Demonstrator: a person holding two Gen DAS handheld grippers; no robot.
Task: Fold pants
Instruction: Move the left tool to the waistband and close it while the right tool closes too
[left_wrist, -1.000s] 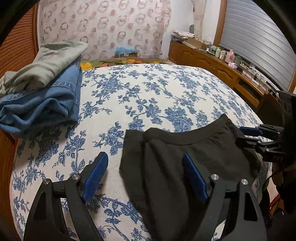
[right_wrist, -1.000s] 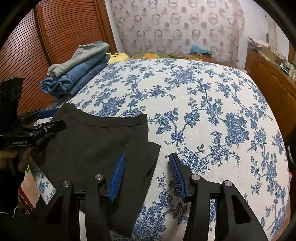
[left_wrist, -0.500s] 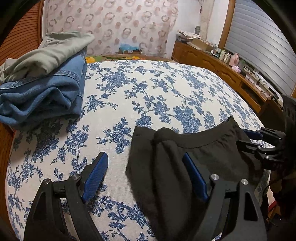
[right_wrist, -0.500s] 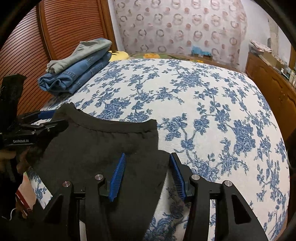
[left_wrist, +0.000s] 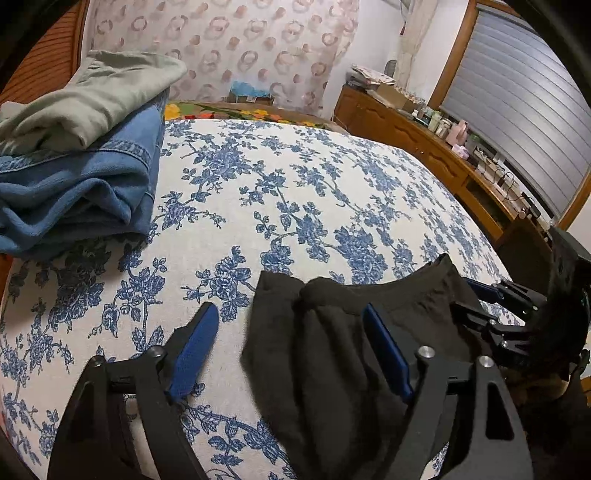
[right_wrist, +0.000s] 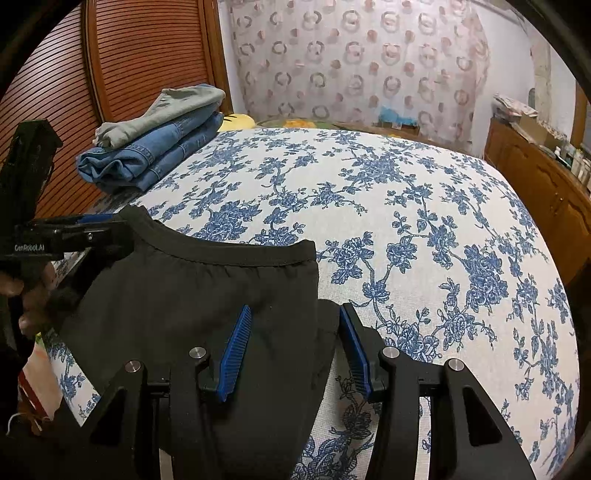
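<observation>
Both grippers, L gripper (left_wrist: 291, 354) & R gripper (right_wrist: 295, 347), open, straddling black pants (right_wrist: 192, 295) edges.

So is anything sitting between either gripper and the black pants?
Nothing visible. The left gripper straddles one waistband corner of the black pants, its jaws just closing in but apart from the cloth. The right gripper straddles the other side, open. The folded jeans lie far off by the wardrobe.

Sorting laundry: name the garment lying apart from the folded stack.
The black pants, spread at the bed's near edge; the grey garment and blue jeans are stacked together.
</observation>
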